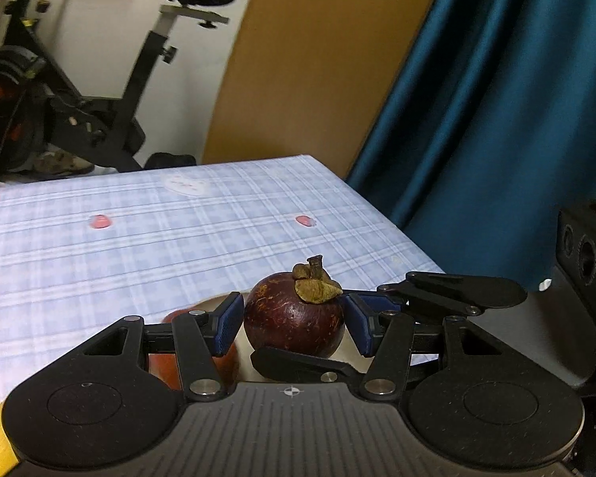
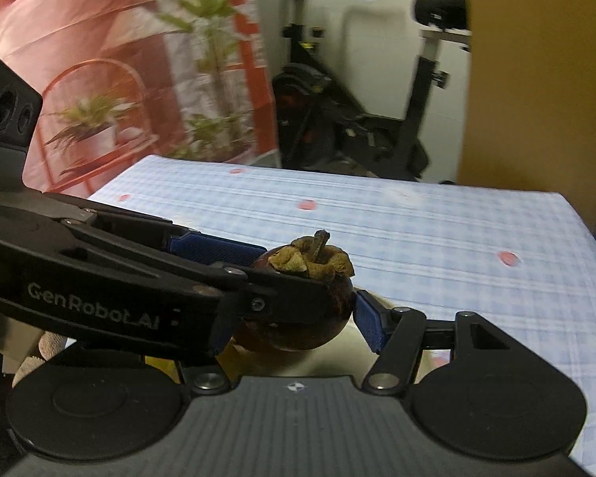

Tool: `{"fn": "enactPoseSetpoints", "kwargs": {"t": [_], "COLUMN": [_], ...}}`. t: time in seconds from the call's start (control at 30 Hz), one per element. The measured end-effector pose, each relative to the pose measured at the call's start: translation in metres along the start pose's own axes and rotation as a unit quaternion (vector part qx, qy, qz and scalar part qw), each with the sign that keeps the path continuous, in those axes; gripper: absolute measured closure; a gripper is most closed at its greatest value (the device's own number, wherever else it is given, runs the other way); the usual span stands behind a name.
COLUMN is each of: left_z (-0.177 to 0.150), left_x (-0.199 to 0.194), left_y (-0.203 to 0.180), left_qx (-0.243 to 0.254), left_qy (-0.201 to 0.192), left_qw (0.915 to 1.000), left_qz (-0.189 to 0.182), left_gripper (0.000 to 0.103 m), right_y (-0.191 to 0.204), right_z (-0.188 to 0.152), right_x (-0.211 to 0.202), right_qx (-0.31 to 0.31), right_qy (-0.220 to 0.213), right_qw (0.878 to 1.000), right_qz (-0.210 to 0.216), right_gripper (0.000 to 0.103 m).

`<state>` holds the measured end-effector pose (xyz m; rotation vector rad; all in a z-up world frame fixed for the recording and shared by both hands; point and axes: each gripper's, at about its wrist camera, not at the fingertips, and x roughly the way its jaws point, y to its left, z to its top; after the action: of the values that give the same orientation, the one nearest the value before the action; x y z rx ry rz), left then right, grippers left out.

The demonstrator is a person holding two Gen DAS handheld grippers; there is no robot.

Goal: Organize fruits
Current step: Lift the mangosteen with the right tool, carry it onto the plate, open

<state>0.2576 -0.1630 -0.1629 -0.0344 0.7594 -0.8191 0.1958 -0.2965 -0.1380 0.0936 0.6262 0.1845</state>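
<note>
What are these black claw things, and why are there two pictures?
A person holds a grabbing tool in each hand, and each tool has a camera looking along its jaws. One picture comes from the left gripper, the other from the right gripper. Both sets of jaws squeeze the same dark purple mangosteen above a table with a blue checked tablecloth. Just below it is a reddish fruit, mostly hidden.
</note>
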Motion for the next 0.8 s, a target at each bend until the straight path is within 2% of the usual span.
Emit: {"fn": "enactPoseSetpoints", "kwargs": {"t": [0.1,0.33,0.8], "left_z": [0.005,0.011,0.012], "left_x": [0.014,0.039,0.053], "left_y": [-0.001,0.004,0.01], "left_qx": [0.007,0.015,0.005], "left_qy": [0.014,0.037,0.053], "left_qw": [0.9999,0.9991,0.998], "left_qz": [0.006,0.015,0.033], "left_gripper": [0.044,0.044,0.045], "right_y": [-0.016,-0.031,-0.026], "right_z": [-0.004,-0.009,-0.011], "right_x": [0.002,0.017,0.041], "right_qx": [0.024,0.036,0.021], "right_qy": [0.001,0.007,0.024], "right_qw": [1.0,0.999,0.999], "right_qz": [-0.008,-0.013,-0.016], "right_gripper": [0.039,0.039,0.039]}}
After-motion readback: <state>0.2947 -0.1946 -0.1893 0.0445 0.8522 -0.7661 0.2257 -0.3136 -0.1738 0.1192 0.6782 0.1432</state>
